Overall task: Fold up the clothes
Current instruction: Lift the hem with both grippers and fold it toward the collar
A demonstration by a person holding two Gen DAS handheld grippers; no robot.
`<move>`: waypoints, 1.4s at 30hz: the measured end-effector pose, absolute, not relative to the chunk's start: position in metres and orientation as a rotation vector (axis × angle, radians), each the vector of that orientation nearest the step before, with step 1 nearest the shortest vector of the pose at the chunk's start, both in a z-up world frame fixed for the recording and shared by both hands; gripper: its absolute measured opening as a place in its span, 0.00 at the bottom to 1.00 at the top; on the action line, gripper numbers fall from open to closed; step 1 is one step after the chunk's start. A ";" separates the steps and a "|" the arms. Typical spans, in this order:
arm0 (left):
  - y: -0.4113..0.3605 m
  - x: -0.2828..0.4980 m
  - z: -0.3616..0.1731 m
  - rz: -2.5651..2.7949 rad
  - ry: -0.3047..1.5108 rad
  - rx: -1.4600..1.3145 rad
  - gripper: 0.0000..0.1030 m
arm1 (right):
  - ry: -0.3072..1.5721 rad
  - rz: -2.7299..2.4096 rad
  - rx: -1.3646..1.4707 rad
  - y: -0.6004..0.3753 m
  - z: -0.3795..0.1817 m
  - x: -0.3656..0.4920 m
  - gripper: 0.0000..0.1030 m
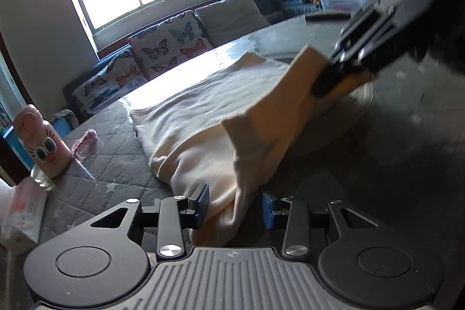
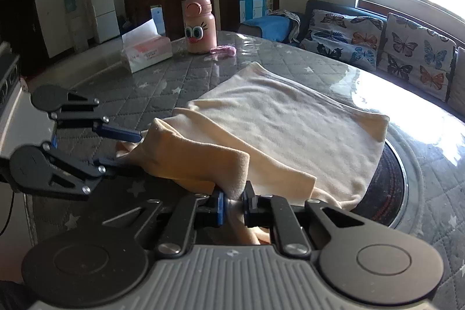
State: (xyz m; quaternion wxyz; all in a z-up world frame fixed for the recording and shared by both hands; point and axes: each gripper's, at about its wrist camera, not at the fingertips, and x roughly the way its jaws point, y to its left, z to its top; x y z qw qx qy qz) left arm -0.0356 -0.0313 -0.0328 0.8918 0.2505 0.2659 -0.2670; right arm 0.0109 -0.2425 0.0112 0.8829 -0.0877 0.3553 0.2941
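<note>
- Tissue box (image 2: 146,50), then pink bottle (image 2: 199,25), stand on the quilted table (image 2: 130,95) left of the cream garment (image 2: 290,130).
- Left gripper (image 1: 234,205) spread around the garment's near-left fold.
- Right gripper (image 2: 232,204) pinches its near edge.
- Butterfly cushions (image 2: 377,45) line the sofa right of it.

Right gripper (image 2: 232,204) fingers pinched nearly together, left gripper (image 1: 234,207) fingers apart, both angled downward.
</note>
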 end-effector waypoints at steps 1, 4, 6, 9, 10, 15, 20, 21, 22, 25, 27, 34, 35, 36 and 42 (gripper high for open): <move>-0.031 -0.035 -0.035 -0.548 0.548 0.533 0.39 | 0.738 0.610 -0.178 -0.243 0.012 0.011 0.10; -0.028 -0.034 -0.036 -0.542 0.540 0.536 0.20 | 0.730 0.602 -0.164 -0.243 0.014 0.010 0.09; -0.025 -0.034 -0.034 -0.544 0.529 0.529 0.13 | 0.720 0.599 -0.158 -0.244 0.015 0.008 0.09; -0.022 -0.040 -0.025 -0.554 0.502 0.511 0.10 | 0.694 0.597 -0.156 -0.244 0.020 0.003 0.09; -0.021 -0.042 -0.022 -0.556 0.496 0.501 0.10 | 0.686 0.597 -0.157 -0.245 0.022 0.001 0.09; -0.013 -0.066 -0.005 -0.579 0.475 0.477 0.10 | 0.655 0.616 -0.160 -0.251 0.035 -0.017 0.08; -0.005 -0.104 0.014 -0.620 0.468 0.467 0.10 | 0.653 0.673 -0.156 -0.259 0.053 -0.052 0.08; -0.003 -0.113 0.018 -0.630 0.471 0.457 0.10 | 0.653 0.684 -0.154 -0.260 0.056 -0.060 0.08; -0.001 -0.121 0.022 -0.639 0.473 0.446 0.10 | 0.655 0.694 -0.148 -0.262 0.059 -0.067 0.08; 0.003 -0.139 0.029 -0.664 0.478 0.430 0.10 | 0.656 0.728 -0.144 -0.265 0.068 -0.089 0.08; 0.003 -0.143 0.032 -0.665 0.477 0.431 0.10 | 0.654 0.740 -0.154 -0.265 0.072 -0.097 0.08; -0.001 -0.102 0.045 -0.625 0.450 0.378 0.10 | 0.649 0.720 -0.162 -0.264 0.081 -0.071 0.08; -0.002 -0.092 0.045 -0.622 0.451 0.370 0.10 | 0.651 0.714 -0.155 -0.264 0.082 -0.063 0.08; -0.003 -0.082 0.046 -0.617 0.453 0.367 0.10 | 0.654 0.706 -0.145 -0.265 0.083 -0.051 0.08; -0.018 -0.006 0.035 -0.565 0.503 0.369 0.10 | 0.699 0.653 -0.136 -0.259 0.075 0.019 0.08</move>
